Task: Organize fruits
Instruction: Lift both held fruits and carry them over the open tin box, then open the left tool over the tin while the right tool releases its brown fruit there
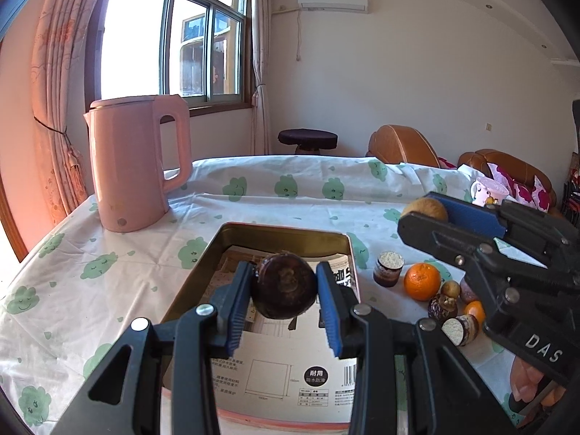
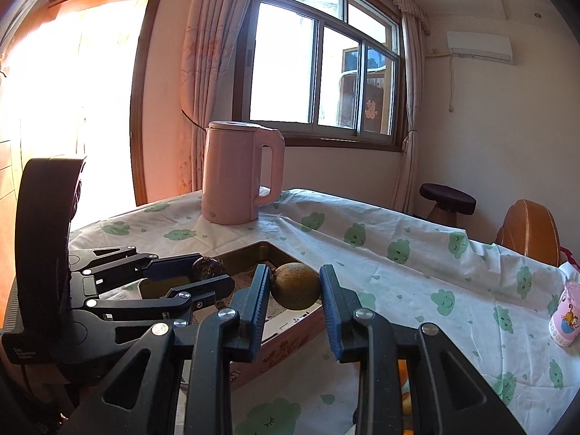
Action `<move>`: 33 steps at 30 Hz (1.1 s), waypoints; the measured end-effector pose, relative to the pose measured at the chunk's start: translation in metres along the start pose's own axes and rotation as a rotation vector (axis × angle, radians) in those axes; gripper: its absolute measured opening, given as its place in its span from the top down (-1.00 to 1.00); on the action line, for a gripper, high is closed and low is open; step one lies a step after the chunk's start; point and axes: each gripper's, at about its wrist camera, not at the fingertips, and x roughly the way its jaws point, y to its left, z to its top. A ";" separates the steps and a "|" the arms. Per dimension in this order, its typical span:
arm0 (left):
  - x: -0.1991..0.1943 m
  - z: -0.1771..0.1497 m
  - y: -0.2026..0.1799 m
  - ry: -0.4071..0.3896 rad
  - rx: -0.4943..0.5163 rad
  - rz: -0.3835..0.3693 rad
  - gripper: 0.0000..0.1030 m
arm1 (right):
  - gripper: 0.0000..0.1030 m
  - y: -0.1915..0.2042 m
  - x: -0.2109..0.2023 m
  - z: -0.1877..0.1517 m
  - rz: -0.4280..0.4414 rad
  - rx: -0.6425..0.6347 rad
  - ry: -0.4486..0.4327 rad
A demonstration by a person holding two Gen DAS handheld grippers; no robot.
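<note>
The left gripper point(image 1: 284, 290) is clamped on a dark brown fruit point(image 1: 284, 286) above the metal tin point(image 1: 290, 232); the right gripper point(image 2: 294, 286) clamps a tan-brown fruit point(image 2: 295, 285) over the tin's edge; an orange point(image 1: 421, 281) rests on the surface point(image 1: 108, 253).

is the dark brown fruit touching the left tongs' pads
Touching. In the left wrist view the dark brown fruit sits clamped between the left tongs, both blue pads pressed against its sides, above the tin box.
</note>
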 end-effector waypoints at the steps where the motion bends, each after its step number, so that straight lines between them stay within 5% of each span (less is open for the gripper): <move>1: 0.002 0.001 0.001 0.005 0.003 0.003 0.27 | 0.42 0.001 0.002 0.000 0.002 -0.001 0.001; 33: 0.049 -0.004 0.030 0.139 -0.002 0.059 0.27 | 0.41 0.012 0.075 -0.018 0.036 0.023 0.145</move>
